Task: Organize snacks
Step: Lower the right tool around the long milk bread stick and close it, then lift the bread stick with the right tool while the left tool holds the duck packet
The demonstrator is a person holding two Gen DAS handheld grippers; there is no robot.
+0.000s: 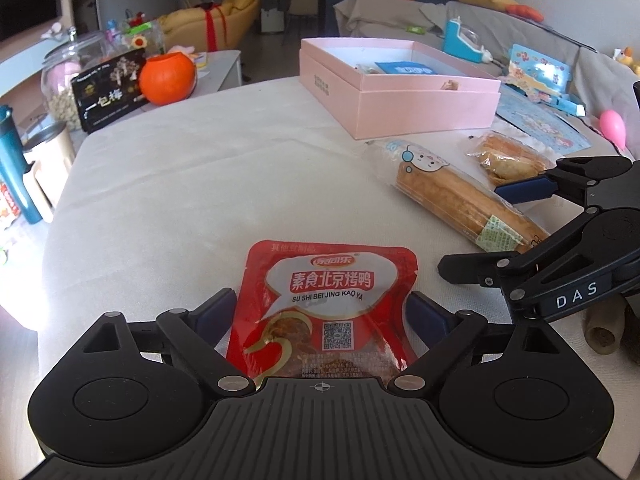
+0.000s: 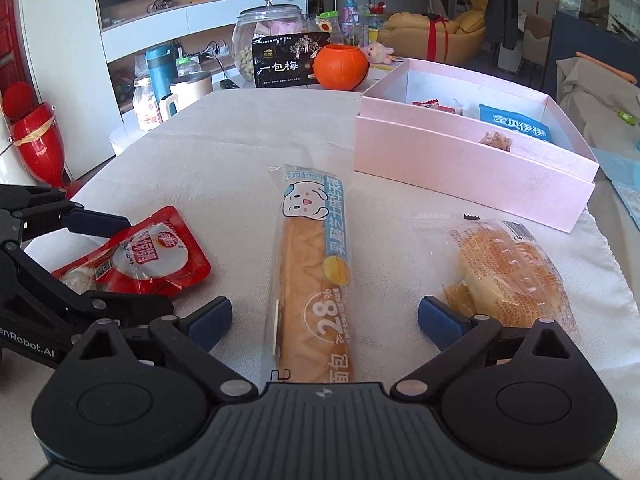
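The left tool [image 1: 322,310] is released, the red pouch [image 1: 326,304] lying between its pads on the bench [image 1: 200,184]. The right tool [image 2: 324,320] is released astride the long bread pack [image 2: 314,272]. The pink box [image 2: 472,164] lies ahead. Slippery film could be pinched thinly and dropped short.

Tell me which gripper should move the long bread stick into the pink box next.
Right. The right gripper already straddles the long bread stick with open jaws, and the pink box lies just ahead on its side. The left gripper is open around the red pouch instead.
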